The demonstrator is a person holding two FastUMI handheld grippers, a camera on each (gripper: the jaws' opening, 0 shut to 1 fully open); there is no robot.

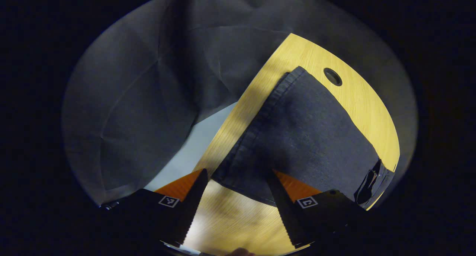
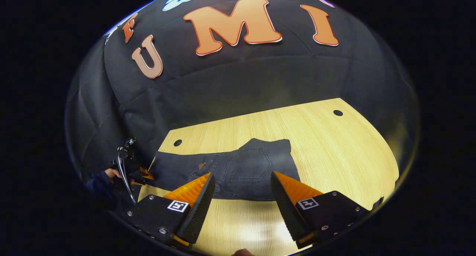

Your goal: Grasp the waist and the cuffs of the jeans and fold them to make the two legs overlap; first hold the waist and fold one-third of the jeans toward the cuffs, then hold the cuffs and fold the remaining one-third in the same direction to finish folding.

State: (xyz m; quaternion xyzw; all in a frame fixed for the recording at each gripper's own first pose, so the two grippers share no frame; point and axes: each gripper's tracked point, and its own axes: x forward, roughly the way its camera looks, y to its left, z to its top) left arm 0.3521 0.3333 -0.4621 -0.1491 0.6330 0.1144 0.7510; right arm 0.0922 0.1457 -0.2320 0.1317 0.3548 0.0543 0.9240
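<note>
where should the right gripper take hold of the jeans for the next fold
Probably the near edge of the jeans, the waist end by the back pocket. It lies flat on the table, straight ahead of the right gripper, whose jaws are open. Come in low from the near side, slip one finger under the edge and pinch. The left gripper, also open, faces the cuff end.

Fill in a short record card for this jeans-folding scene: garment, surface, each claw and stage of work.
Garment: dark grey denim jeans, lying flat, back pocket facing up
Surface: light wooden table with small round holes
Left claw: open, fingers at the cuff end of the jeans, not pressing the cloth
Right claw: open, fingers at the waist end, near the pocket
Stage: nothing gripped yet; third-folds not begun
</note>
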